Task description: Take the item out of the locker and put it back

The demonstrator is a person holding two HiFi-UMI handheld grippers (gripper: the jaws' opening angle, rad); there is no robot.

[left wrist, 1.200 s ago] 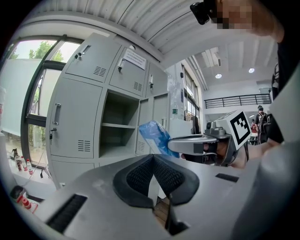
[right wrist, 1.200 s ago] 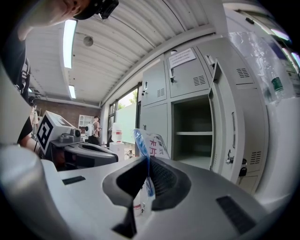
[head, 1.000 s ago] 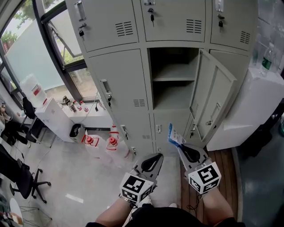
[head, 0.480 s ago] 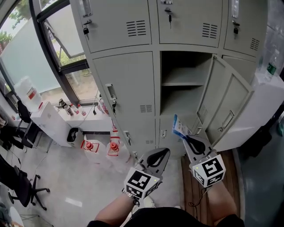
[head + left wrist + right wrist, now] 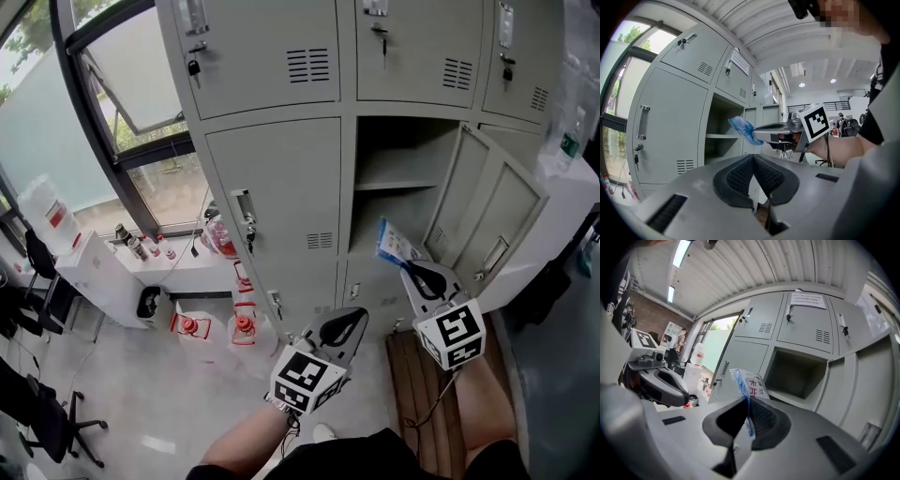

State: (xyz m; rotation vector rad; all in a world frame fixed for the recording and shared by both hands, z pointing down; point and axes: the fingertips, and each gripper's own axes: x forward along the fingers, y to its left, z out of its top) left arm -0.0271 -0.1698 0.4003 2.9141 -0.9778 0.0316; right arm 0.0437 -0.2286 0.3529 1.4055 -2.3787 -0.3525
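Observation:
A grey locker wall fills the view, with one compartment (image 5: 398, 178) open, its door (image 5: 497, 220) swung to the right and a shelf across its middle. My right gripper (image 5: 413, 269) is shut on a blue-and-white packet (image 5: 397, 243), held upright just in front of the compartment's lower half. In the right gripper view the packet (image 5: 749, 382) stands up between the jaws, with the open compartment (image 5: 794, 373) behind it. My left gripper (image 5: 352, 318) is shut and holds nothing, lower and to the left. The left gripper view shows the packet (image 5: 742, 129) from the side.
Closed locker doors (image 5: 281, 197) with handles and keys surround the open one. At the left are a window (image 5: 141, 84), a low white cabinet (image 5: 94, 277) with bottles, and red-capped jugs (image 5: 242, 323) on the floor. A white unit (image 5: 562, 206) stands right of the door, with wooden boards (image 5: 422, 375) below.
Both grippers have moved up and toward the lockers. The packet, still in the right gripper, has come from below the open compartment to in front of its lower half.

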